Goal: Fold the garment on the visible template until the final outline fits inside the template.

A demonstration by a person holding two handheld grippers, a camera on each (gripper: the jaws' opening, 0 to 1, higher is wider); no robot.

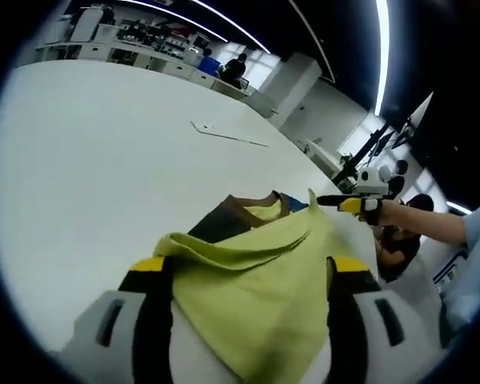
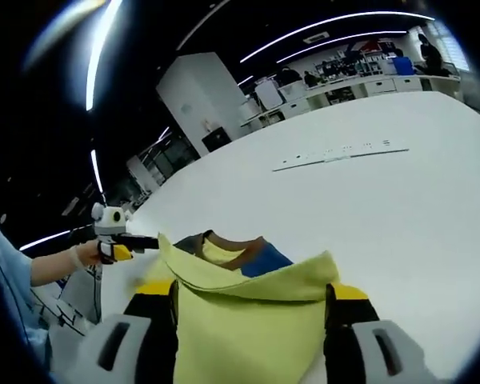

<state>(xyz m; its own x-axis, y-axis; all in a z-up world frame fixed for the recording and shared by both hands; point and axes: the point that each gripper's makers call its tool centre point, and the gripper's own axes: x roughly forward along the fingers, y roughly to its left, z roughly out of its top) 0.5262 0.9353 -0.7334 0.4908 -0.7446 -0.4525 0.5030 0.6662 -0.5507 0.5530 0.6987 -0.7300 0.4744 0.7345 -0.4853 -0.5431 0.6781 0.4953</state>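
Observation:
A yellow-green garment [image 1: 260,312] with brown and blue parts at its neck hangs lifted above the white table [image 1: 104,176]. It drapes between the yellow-tipped jaws of my left gripper [image 1: 248,268]. My right gripper [image 1: 338,202] comes in from the right, held by a hand, and pinches a raised corner of the cloth. In the right gripper view the same garment [image 2: 240,340] spreads between the jaws of my right gripper [image 2: 252,292]. There my left gripper [image 2: 140,241] holds the other top corner. A thin template line [image 1: 228,134] [image 2: 340,155] lies farther out on the table.
The table's far edge [image 1: 304,156] runs past white cabinets and desks [image 2: 360,84] at the back of the room. A person sits beyond the edge [image 1: 400,240]. A light blue sleeve [image 1: 472,256] [image 2: 8,280] shows at the side.

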